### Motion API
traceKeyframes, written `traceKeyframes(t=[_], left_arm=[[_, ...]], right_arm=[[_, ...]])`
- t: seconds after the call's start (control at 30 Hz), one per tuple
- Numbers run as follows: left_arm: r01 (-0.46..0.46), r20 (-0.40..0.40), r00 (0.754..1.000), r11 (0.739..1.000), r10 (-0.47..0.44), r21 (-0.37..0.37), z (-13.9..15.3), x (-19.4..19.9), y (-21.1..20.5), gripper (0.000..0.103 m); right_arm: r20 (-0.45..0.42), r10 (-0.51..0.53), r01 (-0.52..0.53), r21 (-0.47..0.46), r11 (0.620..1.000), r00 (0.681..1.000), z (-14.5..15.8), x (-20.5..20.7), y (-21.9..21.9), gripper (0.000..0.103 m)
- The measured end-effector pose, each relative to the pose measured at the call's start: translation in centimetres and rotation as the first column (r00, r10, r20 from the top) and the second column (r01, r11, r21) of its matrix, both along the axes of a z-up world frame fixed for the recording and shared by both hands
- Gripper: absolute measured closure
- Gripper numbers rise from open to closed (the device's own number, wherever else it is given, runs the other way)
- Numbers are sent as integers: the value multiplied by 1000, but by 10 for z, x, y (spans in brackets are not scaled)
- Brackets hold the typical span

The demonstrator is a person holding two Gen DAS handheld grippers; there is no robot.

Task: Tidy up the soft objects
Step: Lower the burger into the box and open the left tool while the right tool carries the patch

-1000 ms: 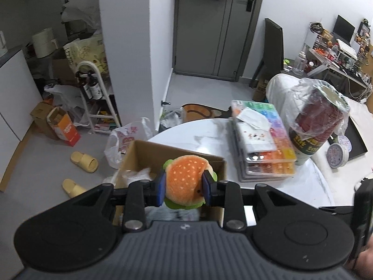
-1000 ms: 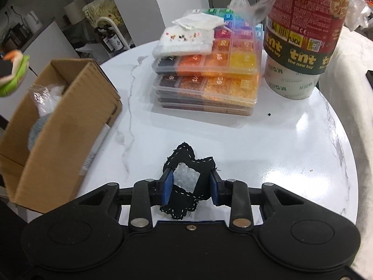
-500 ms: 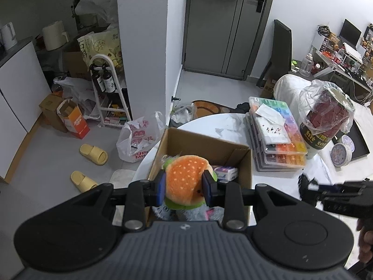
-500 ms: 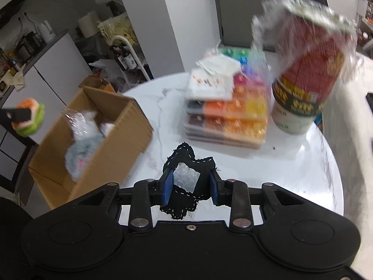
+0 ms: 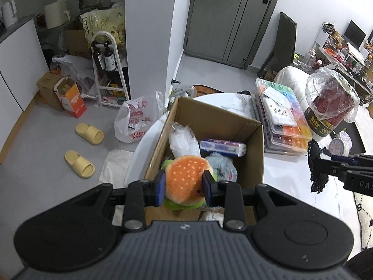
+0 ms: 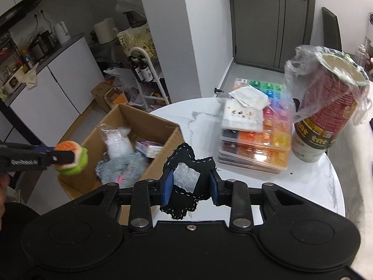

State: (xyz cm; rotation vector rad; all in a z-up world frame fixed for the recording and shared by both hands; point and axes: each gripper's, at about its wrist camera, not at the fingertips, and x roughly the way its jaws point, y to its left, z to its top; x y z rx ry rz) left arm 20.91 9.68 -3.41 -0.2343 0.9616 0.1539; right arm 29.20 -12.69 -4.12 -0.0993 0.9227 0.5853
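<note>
The left gripper (image 5: 184,187) hides the near wall of the cardboard box (image 5: 254,161) and the burger plush's (image 5: 186,179) underside. The box's grey soft toy (image 6: 121,165) is partly covered. The desk clutter (image 5: 338,51) behind the box is too small to identify.

Small home: slippers (image 5: 89,133) on floor, kettle (image 6: 62,32) on kitchen counter (image 6: 46,57), entry door (image 5: 229,16).

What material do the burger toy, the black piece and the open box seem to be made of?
Burger toy: probably plush fabric, matte and fuzzy, with pale dots on the bun. Black piece: likely felt or cloth, with frayed edges, white running stitches and a grey patch. Open box: corrugated cardboard, plain brown, creased walls.
</note>
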Motion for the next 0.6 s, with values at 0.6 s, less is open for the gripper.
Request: traceKeyframes(t=[0.6], left_arm=[[-19, 51, 999, 999, 21, -44, -2, -11, 15, 47]], right_arm=[[-6, 107, -107, 51, 993, 994, 12, -19, 63, 71]])
